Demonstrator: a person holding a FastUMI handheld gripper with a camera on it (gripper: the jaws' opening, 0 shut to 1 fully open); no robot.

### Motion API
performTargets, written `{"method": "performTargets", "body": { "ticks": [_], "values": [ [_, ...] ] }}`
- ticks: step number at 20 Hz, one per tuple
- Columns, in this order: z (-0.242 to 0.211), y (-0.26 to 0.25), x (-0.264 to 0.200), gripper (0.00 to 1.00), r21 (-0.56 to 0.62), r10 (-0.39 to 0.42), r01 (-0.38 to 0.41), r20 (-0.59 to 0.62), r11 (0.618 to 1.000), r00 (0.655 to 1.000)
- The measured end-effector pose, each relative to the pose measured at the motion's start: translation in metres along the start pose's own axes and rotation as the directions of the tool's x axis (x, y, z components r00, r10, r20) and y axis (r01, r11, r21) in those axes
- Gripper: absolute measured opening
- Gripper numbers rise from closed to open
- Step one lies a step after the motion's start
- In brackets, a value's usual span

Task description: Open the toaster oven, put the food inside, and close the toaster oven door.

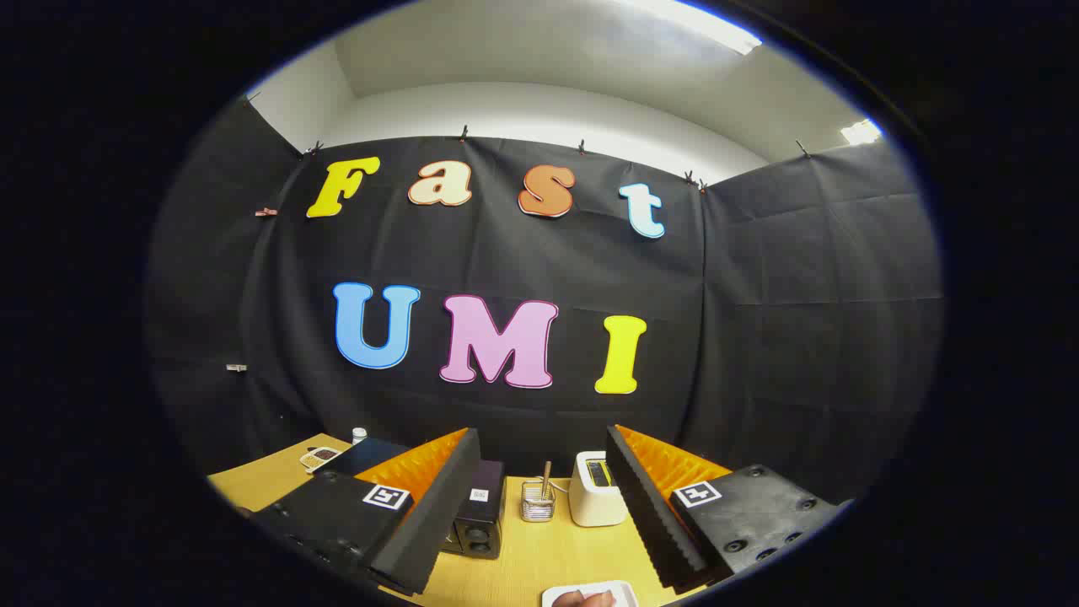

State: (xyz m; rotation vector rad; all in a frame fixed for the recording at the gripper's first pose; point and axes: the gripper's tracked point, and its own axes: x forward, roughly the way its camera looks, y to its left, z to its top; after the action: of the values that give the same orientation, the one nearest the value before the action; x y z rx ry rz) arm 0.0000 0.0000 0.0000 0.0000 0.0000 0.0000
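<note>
My gripper (540, 438) is open, its fingers spread wide and held above a wooden table (539, 556). Ahead of them, close to the left finger (421, 506), stands a small black box-shaped appliance with round knobs (476, 516), which looks like the toaster oven; I cannot tell whether its door is closed. Below and between the fingers, at the table's near edge, lies a white plate (620, 590) with a brownish piece of food (580, 599) on it. Nothing is between the fingers.
A clear holder with a stick (538, 502) and a white toaster (597, 491) stand on the table between the fingers. To the far left are a small dish (319, 458), a white bottle (359, 435) and a dark flat object (367, 455). Black cloth walls close in the table.
</note>
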Motion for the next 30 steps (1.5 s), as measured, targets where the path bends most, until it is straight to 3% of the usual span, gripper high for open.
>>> {"method": "performTargets", "body": {
  "ticks": [20, 25, 30],
  "values": [
    [-0.027, 0.007, 0.005, 0.98, 0.086, 0.028, -0.018, -0.116, 0.996, 0.993],
    [-0.035, 0.035, 0.016, 0.98, 0.118, 0.053, -0.038, -0.127, 0.992, 0.991],
    [-0.061, 0.095, 0.033, 1.00, 0.160, 0.109, -0.083, -0.160, 0.984, 0.981]
  ]
}}
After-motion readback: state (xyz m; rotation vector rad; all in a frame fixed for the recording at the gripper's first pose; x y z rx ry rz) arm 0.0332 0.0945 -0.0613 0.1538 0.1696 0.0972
